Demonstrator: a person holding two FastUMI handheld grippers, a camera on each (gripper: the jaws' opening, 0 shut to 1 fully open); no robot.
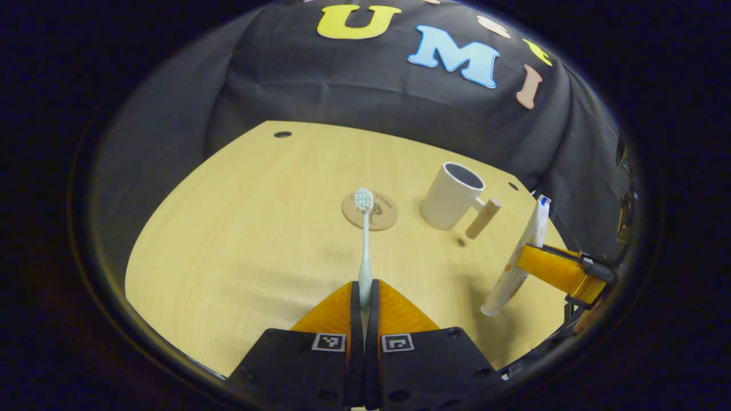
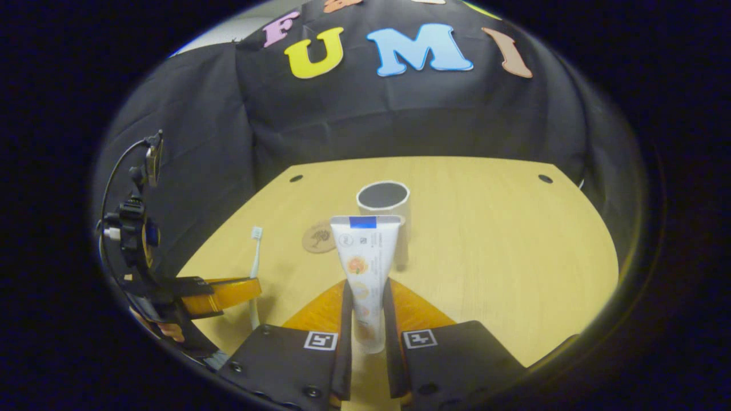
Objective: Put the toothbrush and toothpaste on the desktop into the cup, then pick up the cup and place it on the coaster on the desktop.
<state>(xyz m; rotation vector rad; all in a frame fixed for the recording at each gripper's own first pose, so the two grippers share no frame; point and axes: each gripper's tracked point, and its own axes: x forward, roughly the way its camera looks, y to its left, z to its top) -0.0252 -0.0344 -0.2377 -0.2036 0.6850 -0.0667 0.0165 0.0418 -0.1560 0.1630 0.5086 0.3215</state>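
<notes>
My left gripper (image 1: 365, 288) is shut on the handle of a pale toothbrush (image 1: 364, 240), whose bristle head points up and away over the table. My right gripper (image 2: 365, 291) is shut on a white toothpaste tube (image 2: 364, 268), held upright with its flat blue-striped end up. The cream cup (image 1: 451, 195) with a wooden handle stands upright at the far right of the left gripper view, and straight behind the tube in the right gripper view (image 2: 384, 200). The round cork coaster (image 1: 369, 210) lies left of the cup. The other hand's gripper (image 1: 557, 268) holds the tube (image 1: 521, 260) beside the cup.
The light wood table (image 1: 240, 240) has small dark holes near its far corners (image 1: 282, 135). Black cloth hangs close behind and around it. In the right gripper view the left gripper (image 2: 220, 294) with the toothbrush (image 2: 255, 257) is at the near left, cable above it.
</notes>
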